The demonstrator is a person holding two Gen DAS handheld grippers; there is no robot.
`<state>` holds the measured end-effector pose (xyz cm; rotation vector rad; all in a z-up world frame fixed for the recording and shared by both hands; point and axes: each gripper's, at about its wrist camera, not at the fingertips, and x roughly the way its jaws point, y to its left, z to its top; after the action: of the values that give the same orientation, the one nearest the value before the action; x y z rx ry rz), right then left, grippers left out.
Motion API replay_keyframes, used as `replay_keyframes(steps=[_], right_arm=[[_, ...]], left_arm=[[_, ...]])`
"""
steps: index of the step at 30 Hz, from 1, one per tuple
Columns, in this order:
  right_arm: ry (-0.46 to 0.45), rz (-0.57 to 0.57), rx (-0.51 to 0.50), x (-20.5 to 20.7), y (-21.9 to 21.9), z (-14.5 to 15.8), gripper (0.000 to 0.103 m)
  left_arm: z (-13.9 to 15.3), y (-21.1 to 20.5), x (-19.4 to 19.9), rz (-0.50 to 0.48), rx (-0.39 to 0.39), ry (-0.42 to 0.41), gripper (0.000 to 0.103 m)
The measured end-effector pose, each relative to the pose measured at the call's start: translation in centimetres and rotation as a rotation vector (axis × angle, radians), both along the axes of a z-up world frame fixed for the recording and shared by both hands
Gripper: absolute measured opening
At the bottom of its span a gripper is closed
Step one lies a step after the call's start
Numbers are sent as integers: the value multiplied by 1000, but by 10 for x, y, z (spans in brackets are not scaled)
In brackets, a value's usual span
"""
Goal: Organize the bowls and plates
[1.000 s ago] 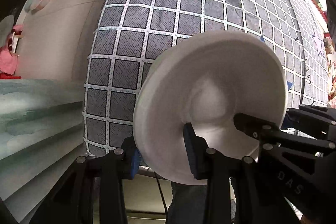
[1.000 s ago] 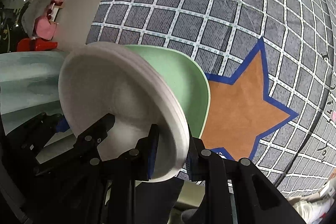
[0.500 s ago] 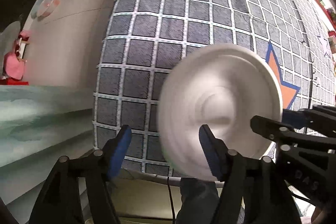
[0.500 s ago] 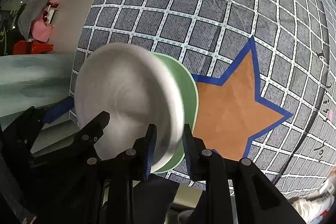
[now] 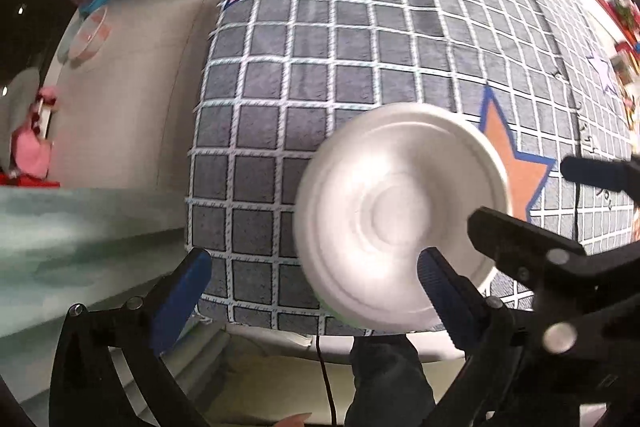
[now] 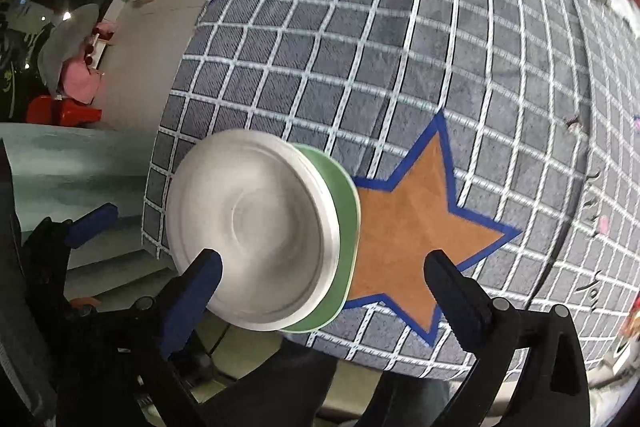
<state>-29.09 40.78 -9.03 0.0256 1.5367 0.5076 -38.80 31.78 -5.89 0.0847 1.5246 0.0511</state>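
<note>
left gripper [image 5: 310,277] jaws opening wide, gripping nothing | right gripper [image 6: 320,277] jaws opening wide, gripping nothing | white plate [image 6: 252,231] lying below, partly between both jaw pairs, untouched | sitting on green plate [image 6: 345,227] | checked rug [image 6: 400,67] underlying

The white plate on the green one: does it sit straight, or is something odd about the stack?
The white plate lies off-centre on the green plate: green shows only along one side, toward the orange star. The stack also sits at the near edge of the checked rug. Nothing looks broken or spilled.
</note>
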Motion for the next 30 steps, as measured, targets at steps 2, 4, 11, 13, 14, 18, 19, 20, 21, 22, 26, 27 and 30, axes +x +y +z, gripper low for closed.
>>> replay_keyframes(steps=[2, 4, 11, 13, 14, 18, 19, 20, 21, 22, 26, 27, 30], right_arm=[[-38, 3, -22, -4, 0, 7, 102], [-53, 0, -31, -5, -3, 11, 102], [-24, -24, -35, -9, -25, 12, 102], [-19, -29, -34, -9, -27, 11, 102], [-18, -30, -34, -10, -29, 13, 102], [-13, -36, -36, -9, -29, 13, 102], [-12, -36, -37, -10, -29, 13, 102], [-9, -38, -38, -10, -28, 13, 102], [-7, -39, -39, -10, -29, 12, 102], [-4, -42, -39, -9, -30, 13, 102], [2, -52, -42, -9, -32, 12, 102], [4, -55, -42, -9, -33, 11, 102], [8, -63, -44, -8, -33, 11, 102]], left_arm=[[4, -2, 5, -14, -10, -10, 103], [9, -6, 5, -18, -7, -16, 103], [13, -17, 4, -36, -12, -5, 103], [8, -19, 2, -40, -13, -2, 103], [8, -19, 4, -43, -13, 0, 103], [7, -19, 7, -52, -15, 1, 103], [6, -19, 8, -53, -15, 1, 103], [6, -18, 8, -55, -16, 3, 103], [6, -18, 9, -57, -17, 4, 103], [5, -18, 9, -57, -18, 5, 103], [3, -19, 11, -67, -19, 6, 103], [3, -20, 12, -68, -19, 6, 103], [3, -20, 12, -75, -19, 7, 103]])
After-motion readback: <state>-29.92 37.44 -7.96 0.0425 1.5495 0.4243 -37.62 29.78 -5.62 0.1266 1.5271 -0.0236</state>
